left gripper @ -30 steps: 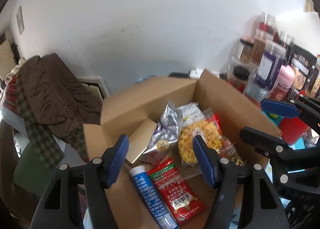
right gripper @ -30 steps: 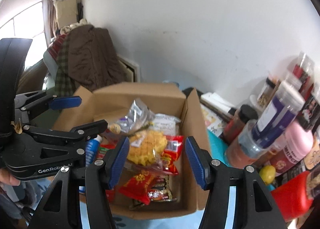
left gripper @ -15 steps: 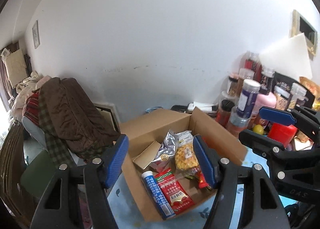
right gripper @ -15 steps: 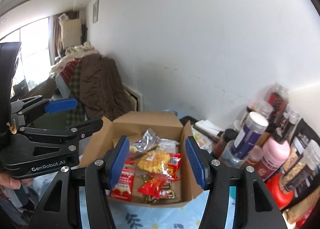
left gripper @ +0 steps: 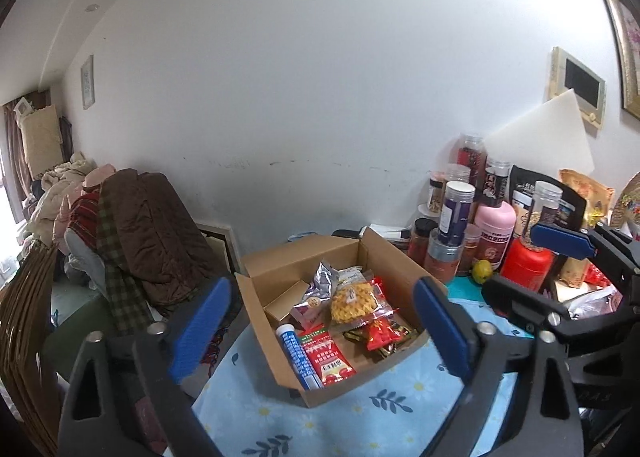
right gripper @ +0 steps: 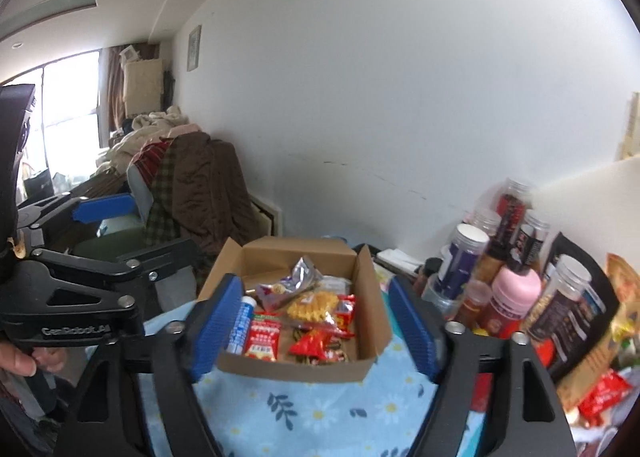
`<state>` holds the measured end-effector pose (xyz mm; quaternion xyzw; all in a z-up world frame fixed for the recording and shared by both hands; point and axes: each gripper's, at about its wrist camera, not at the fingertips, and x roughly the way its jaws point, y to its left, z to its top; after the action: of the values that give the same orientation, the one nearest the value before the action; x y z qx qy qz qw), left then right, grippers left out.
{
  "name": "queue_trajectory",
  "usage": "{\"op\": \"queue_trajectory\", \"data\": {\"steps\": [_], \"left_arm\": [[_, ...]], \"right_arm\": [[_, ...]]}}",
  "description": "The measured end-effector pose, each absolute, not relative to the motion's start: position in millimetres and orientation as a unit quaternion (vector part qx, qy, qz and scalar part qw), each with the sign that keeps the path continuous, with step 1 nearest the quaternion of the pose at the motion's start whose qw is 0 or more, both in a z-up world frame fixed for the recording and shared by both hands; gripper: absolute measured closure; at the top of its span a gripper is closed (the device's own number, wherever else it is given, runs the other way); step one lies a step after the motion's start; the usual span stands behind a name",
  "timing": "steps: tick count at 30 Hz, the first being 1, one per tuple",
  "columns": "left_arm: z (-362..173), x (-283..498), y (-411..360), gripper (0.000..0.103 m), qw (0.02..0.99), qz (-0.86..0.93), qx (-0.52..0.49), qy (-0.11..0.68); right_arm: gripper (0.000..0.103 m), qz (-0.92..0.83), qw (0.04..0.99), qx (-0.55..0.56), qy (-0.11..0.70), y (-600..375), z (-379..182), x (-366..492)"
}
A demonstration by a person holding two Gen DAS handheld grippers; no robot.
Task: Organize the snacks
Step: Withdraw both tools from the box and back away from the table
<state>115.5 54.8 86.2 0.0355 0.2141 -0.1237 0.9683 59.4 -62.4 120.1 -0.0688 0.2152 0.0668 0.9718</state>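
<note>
An open cardboard box stands on the blue flowered tablecloth. Inside lie a blue tube, a red sachet, a yellow snack bag, a silver pouch and small red packets. My left gripper hangs back from the box, its jaws opening wide with nothing between the pads. My right gripper is also back from the box, jaws opening and empty. Each gripper shows in the other's view.
Jars, bottles and snack bags crowd the table to the right of the box. A chair piled with brown and checked clothes stands left, against the white wall. A hand holds the left gripper's handle.
Both grippers have pulled back and up from the box, which now looks smaller and farther. Both pairs of jaws stand wider than before. The snacks in the box have not moved.
</note>
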Motion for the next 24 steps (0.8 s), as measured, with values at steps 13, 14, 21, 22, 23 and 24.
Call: {"op": "queue_trajectory", "data": {"steps": [13,14,21,22,23,24], "left_arm": [[61.1,47.8,57.7,0.006,0.967,-0.115,0.028,0.224],[57.8,45.4,57.9,0.006,0.967,-0.113,0.027,0.227],[30.7,28.4,58.2,0.006,0.962,-0.107,0.017,0.250],[27.7,26.4,59.2,0.006,0.962,-0.106,0.016,0.252],[25.2,25.1,59.7,0.006,0.961,-0.105,0.014,0.255],[22.8,23.7,60.4,0.006,0.961,-0.105,0.011,0.257]], "right_arm": [[0.021,0.057,0.971,-0.050,0.228,-64.0,89.1,-8.2],[0.021,0.057,0.970,-0.047,0.230,-64.2,85.6,-11.8],[0.021,0.057,0.966,-0.036,0.248,-67.7,64.5,-26.9],[0.021,0.060,0.966,-0.034,0.250,-68.8,62.3,-26.9],[0.021,0.062,0.965,-0.032,0.252,-69.8,60.3,-26.9],[0.021,0.063,0.965,-0.031,0.253,-69.4,59.2,-27.6]]}}
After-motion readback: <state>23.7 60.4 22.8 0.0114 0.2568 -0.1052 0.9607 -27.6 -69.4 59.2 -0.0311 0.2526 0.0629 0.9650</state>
